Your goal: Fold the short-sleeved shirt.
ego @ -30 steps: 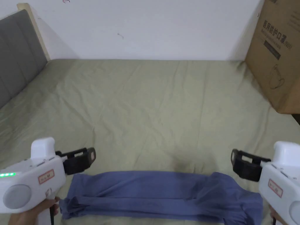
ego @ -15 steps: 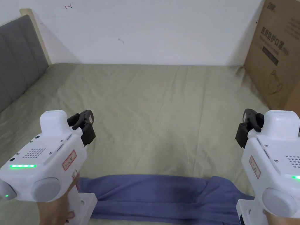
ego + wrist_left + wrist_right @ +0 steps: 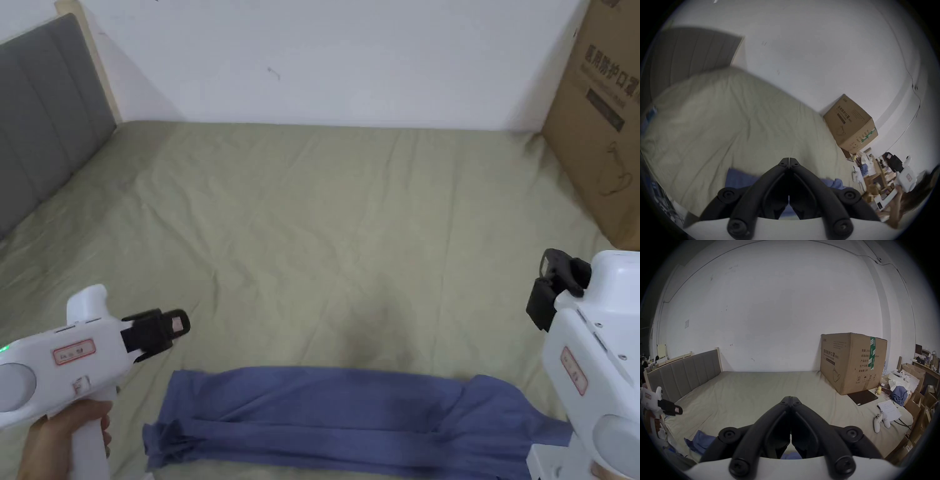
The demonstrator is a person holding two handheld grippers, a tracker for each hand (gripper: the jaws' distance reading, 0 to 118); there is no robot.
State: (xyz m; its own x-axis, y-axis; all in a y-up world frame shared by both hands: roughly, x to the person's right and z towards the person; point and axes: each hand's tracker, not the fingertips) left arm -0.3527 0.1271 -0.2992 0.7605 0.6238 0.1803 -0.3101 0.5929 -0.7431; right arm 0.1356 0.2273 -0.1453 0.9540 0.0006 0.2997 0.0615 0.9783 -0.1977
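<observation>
Since the earlier frame the left gripper (image 3: 178, 323) is coming down lower, jaws together and empty like the right gripper (image 3: 550, 275), while the folded shirt (image 3: 350, 415) is lying on the bed (image 3: 325, 219) below and between them.

The folded blue shirt (image 3: 350, 415) runs off the head view's bottom edge.

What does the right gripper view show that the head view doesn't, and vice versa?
Right gripper view alone: the black mat, a sheet of paper and a white handheld controller on the bed past the cardboard box, plus clutter beyond the bed's edge.
Head view alone: the blue shirt laid out as a long folded band, and the right gripper seen from outside.
Both: the green bed sheet, grey headboard, white wall, the box, and the left gripper, jaws together.
</observation>
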